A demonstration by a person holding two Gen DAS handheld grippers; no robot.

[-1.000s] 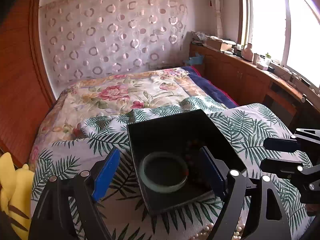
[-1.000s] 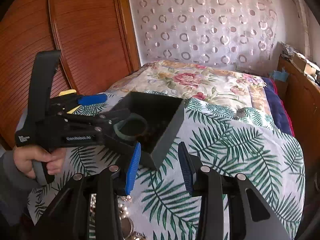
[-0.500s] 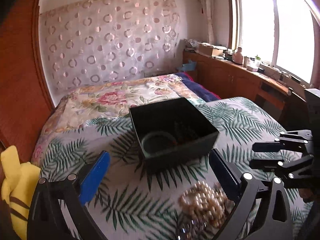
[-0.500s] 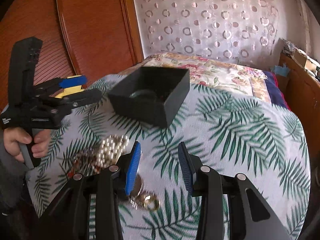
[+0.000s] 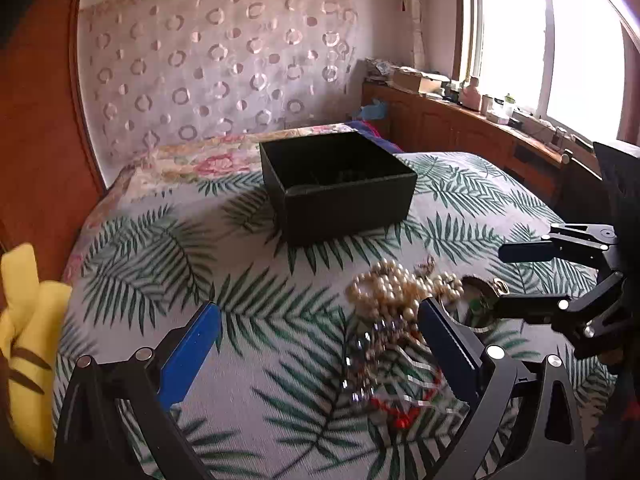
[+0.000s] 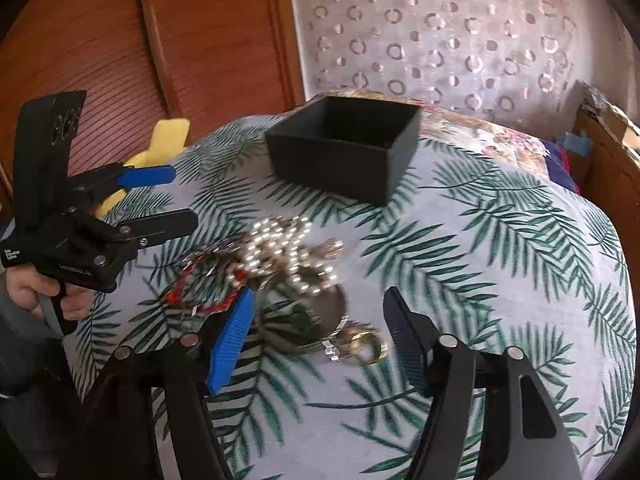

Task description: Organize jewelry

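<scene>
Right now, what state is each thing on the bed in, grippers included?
Black box: open-topped, upright on the bedspread.
Pearl necklace: heaped loose, outside the box.
Gold ring: lying on the bedspread.
Left gripper: open, nothing between its jaws.
Right gripper: jaws opening, holding nothing.

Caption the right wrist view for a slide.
Right gripper, jaws opening, over tangled jewelry pile on the palm-print cover; black box beyond.

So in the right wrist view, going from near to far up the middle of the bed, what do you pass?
Right gripper, jaws opening with nothing gripped → gold ring → pearl necklace → black box → floral bedspread → circle-patterned curtain.
</scene>
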